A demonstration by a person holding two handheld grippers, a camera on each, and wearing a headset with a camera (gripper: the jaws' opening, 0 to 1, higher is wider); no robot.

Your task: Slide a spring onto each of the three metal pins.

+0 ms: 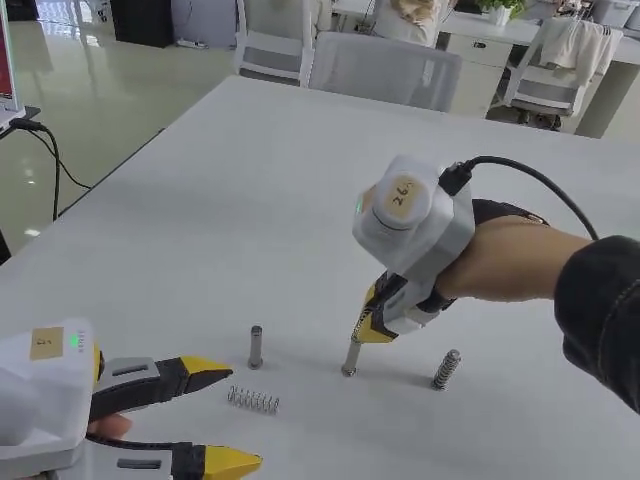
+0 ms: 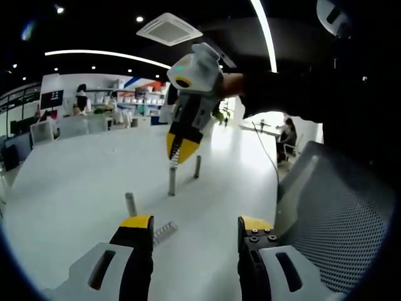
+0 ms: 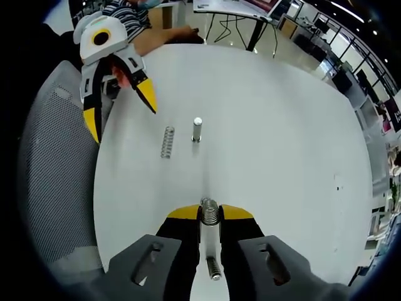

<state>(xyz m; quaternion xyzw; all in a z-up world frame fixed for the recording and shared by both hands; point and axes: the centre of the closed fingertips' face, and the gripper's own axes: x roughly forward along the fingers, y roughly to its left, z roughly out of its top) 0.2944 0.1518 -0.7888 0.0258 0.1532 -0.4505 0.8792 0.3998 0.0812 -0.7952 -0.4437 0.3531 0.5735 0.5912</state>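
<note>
Bright, even light covers the white table (image 1: 250, 200); soft, faint shadows lie under the right gripper (image 1: 362, 330). Far left of it the floor (image 1: 100, 90) glares. Both gripper views bend at their edges; ceiling strips (image 2: 266, 31) are blown out.

Loose spring (image 1: 253, 401) flat; nearby pin (image 1: 256, 347) upright

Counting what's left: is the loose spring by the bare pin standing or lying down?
Lying down: the spring rests on its side on the table, apart from the upright bare pin.
</note>
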